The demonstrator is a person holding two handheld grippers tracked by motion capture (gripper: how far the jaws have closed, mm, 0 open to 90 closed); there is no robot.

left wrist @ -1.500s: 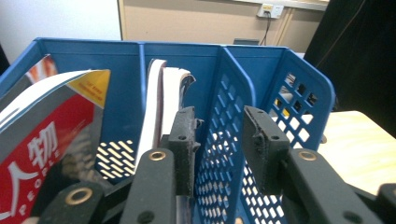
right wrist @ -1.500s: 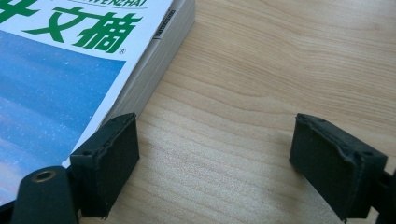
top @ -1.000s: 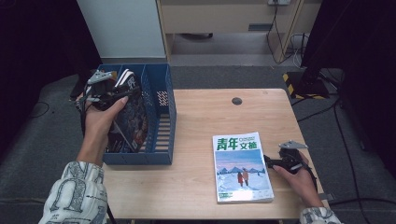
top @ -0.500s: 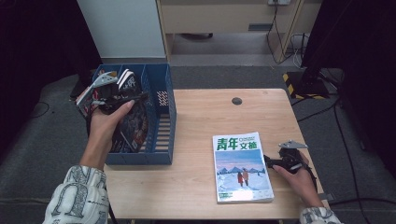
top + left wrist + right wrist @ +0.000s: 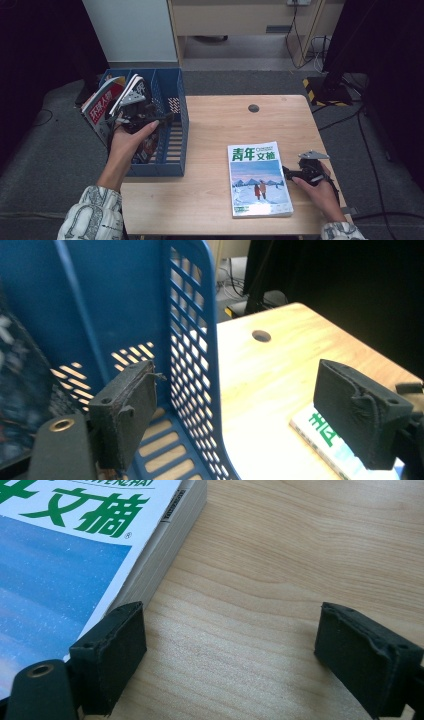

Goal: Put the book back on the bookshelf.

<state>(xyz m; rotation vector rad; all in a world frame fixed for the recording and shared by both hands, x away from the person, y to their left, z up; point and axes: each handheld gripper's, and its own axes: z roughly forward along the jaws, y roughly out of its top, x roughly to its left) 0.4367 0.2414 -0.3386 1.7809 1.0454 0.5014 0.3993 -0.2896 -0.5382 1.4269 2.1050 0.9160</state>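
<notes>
On the bench my magazine (image 5: pixel 259 179) lies flat, lengthwise toward me; both grippers gape empty, left gripper (image 5: pixel 145 119) having just opened, by the blue rack (image 5: pixel 172 150) holding magazines.

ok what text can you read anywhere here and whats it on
"青年文摘" in green: cover of the magazine on the table.
"WENZHAI": the same cover, partly cut off in the right gripper view.
Spine print: too small to read.
Red magazine in the blue rack: white title, too blurred to read.

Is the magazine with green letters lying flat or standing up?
Flat. The magazine lies closed, cover up, on the table, beside the right gripper.
</notes>
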